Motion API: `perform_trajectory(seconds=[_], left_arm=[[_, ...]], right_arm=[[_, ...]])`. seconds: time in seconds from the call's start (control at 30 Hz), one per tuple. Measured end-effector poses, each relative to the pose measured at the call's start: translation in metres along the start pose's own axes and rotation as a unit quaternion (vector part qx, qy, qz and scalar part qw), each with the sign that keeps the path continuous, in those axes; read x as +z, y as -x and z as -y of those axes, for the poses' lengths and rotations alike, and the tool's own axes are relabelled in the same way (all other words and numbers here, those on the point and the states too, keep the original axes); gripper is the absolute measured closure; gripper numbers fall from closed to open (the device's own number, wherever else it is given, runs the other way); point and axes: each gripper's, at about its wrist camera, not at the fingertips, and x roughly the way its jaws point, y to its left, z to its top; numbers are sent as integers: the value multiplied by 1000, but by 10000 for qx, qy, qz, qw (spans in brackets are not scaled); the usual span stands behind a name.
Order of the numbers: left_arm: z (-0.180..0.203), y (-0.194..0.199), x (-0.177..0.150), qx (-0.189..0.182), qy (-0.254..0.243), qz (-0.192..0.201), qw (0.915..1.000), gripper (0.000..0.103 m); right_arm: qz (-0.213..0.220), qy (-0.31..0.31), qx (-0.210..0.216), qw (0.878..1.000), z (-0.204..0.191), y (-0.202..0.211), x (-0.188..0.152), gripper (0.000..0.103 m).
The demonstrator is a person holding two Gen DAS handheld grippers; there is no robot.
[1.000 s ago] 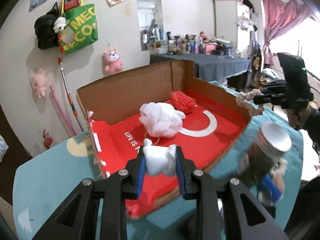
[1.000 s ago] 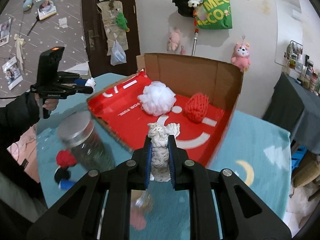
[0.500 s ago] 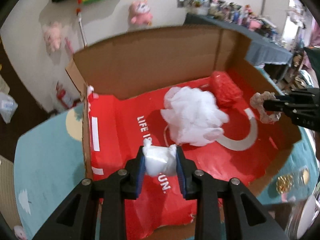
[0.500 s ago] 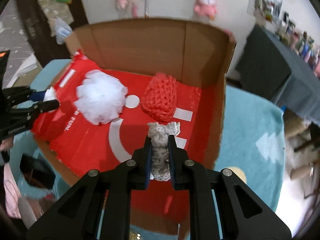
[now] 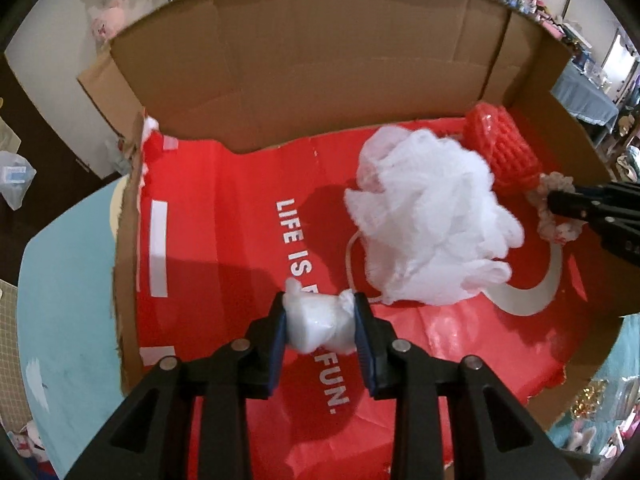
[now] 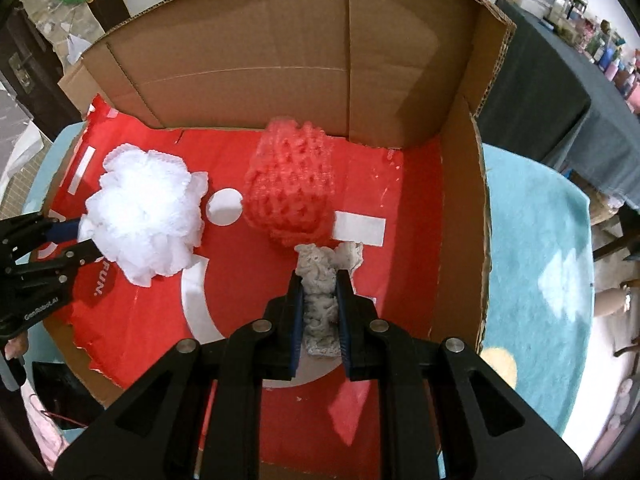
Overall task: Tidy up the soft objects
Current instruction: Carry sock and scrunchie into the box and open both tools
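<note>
A cardboard box (image 5: 320,60) with a red printed floor holds a white mesh pouf (image 5: 428,220) and a red knitted piece (image 5: 502,152). My left gripper (image 5: 320,312) hangs over the box's near-left floor with a small white soft wad (image 5: 316,330) between its pads; its jaws are opening. My right gripper (image 6: 318,280) is shut on a beige crocheted piece (image 6: 318,300), low over the floor just in front of the red knitted piece (image 6: 292,192). The pouf (image 6: 144,216) lies between the two grippers.
The box wall (image 6: 260,60) rises behind and on the right. A teal mat (image 6: 540,240) covers the table around the box. A dark-clothed table (image 6: 540,80) stands at the back right. Small gold trinkets (image 5: 588,404) lie outside the box's near corner.
Both grippers have moved from the table's edge to above the box floor and tipped downward, each carrying its soft piece. The jar has dropped out of view.
</note>
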Motion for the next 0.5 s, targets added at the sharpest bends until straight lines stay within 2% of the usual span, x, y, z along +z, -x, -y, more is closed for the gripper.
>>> perform_trajectory(seconds=[0.2,0.5], left_arm=[[-2,-8,-1,-5,6,-20,10000,70],[-1,-2,-1,-68,-66,140,9999,50]], right_arm=[[65,223,-130,9996,-6,0,-1,88],[31,503,-369,9980,-18,-1,-5,87]])
